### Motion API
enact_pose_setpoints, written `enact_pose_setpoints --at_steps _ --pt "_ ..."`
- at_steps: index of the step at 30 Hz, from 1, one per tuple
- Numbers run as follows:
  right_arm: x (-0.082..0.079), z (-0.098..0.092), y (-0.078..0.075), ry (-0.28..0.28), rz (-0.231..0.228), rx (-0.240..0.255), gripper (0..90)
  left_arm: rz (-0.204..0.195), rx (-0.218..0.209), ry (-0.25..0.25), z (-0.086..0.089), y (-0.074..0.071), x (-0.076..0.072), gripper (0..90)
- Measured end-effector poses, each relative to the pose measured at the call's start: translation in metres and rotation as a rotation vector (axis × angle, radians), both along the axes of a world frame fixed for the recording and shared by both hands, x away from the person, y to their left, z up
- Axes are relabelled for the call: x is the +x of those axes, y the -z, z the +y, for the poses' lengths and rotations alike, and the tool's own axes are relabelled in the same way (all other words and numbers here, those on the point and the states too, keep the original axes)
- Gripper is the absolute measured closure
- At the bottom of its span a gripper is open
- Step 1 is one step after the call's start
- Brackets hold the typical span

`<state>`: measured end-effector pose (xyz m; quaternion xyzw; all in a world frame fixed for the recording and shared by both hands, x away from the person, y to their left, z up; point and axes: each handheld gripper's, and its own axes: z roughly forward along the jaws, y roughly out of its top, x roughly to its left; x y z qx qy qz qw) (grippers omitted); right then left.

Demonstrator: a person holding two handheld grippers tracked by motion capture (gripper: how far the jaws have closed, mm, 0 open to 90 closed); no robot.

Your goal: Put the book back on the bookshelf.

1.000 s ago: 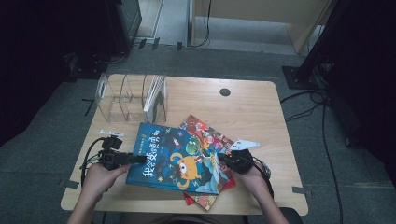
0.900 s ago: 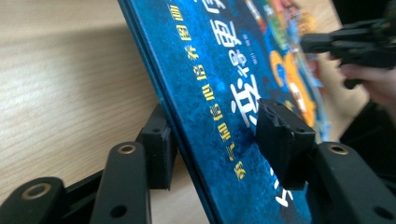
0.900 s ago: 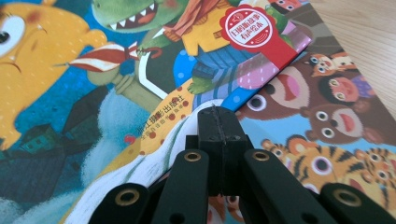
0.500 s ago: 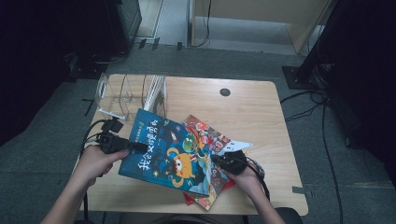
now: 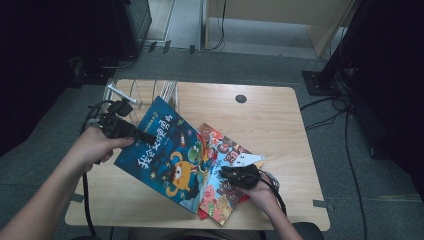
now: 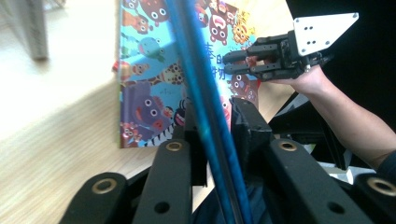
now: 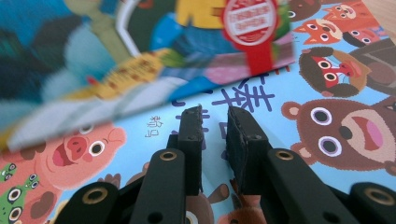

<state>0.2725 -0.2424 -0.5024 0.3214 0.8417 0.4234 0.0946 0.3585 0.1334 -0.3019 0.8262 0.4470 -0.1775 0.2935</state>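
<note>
Here, left gripper (image 5: 145, 137) gripping blue book (image 5: 165, 150), tilted

Wire rack (image 5: 150, 92) blocks behind; tabletop (image 5: 270, 120) beyond books (image 5: 220, 175) free.

Wooden table (image 5: 280, 125) on grey floor (image 5: 260, 65), surroundings apparently dark.

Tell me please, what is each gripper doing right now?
Left gripper: closed on the edge of the blue picture book, its jaws just closing.
Right gripper: open, holding nothing, jaws just opening.
</note>
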Motion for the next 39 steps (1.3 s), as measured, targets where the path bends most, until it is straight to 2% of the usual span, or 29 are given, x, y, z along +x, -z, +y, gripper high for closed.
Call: enact_pose_setpoints --at_steps 3,4,7,9,12,16,19,25,33,39 --pt "-0.001 0.001 0.000 -0.007 -0.012 -0.012 72.3 0.004 0.014 0.008 0.001 -0.012 0.005 82.8" --pt "-0.001 0.002 -0.001 -0.007 -0.014 -0.017 72.0 0.005 0.024 0.025 0.001 -0.016 0.005 83.4" --pt "-0.001 0.002 -0.001 -0.010 -0.020 -0.025 71.3 0.006 0.084 0.030 -0.002 -0.026 0.005 83.5" --pt "-0.001 0.002 -0.001 -0.011 -0.023 -0.032 71.0 -0.010 0.107 0.051 -0.001 -0.034 0.003 83.7" --pt "-0.002 0.003 -0.001 -0.014 -0.031 -0.043 70.2 -0.031 0.150 0.056 0.002 -0.044 0.000 83.5" --pt "-0.003 0.003 -0.001 -0.016 -0.033 -0.044 68.9 -0.044 0.184 0.035 0.013 -0.055 -0.004 82.7" --pt "-0.002 0.003 -0.001 -0.016 -0.026 -0.039 66.3 -0.056 0.191 0.018 0.025 -0.061 -0.007 82.4" --pt "-0.001 0.002 -0.001 -0.009 -0.027 -0.034 60.7 -0.050 0.161 -0.046 0.052 -0.064 -0.009 82.0" --pt "0.000 0.001 0.000 -0.005 -0.028 -0.031 56.4 -0.035 0.180 -0.116 0.081 -0.068 -0.013 82.0" --pt "0.002 0.001 0.001 -0.004 -0.043 -0.032 52.8 -0.038 0.176 -0.164 0.103 -0.068 -0.014 80.6"
